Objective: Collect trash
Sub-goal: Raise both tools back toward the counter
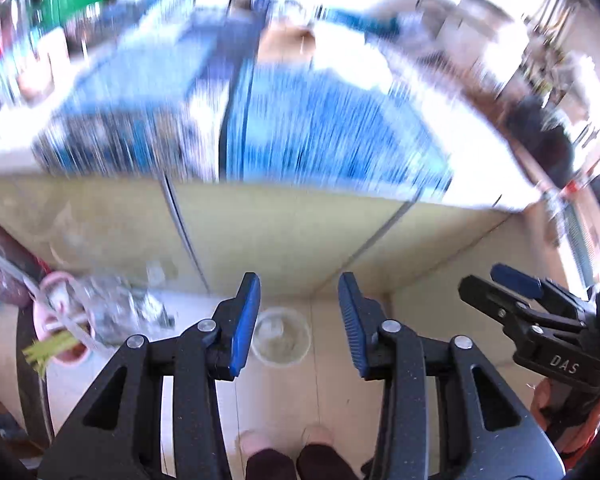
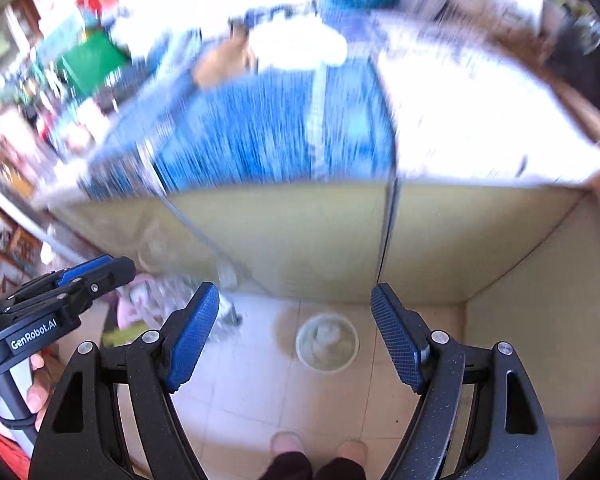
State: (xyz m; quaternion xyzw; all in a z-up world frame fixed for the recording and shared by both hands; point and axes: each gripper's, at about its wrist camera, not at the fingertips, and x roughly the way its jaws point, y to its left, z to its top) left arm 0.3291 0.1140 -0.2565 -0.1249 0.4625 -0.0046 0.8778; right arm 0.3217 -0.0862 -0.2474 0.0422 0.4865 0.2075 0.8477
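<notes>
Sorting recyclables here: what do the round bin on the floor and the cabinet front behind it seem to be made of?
The round bin looks like translucent plastic, since its pale wall lets light through. The cabinet front looks like matte yellowish laminate or painted board, flat with thin seams. Motion blur leaves both uncertain.

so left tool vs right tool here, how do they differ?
The left tool has its blue pads set narrower; the right tool stands clearly wider. The round translucent bin on the floor fills the left tool's gap but sits small within the right tool's. Both are empty, black-framed, angled down at the floor.
</notes>
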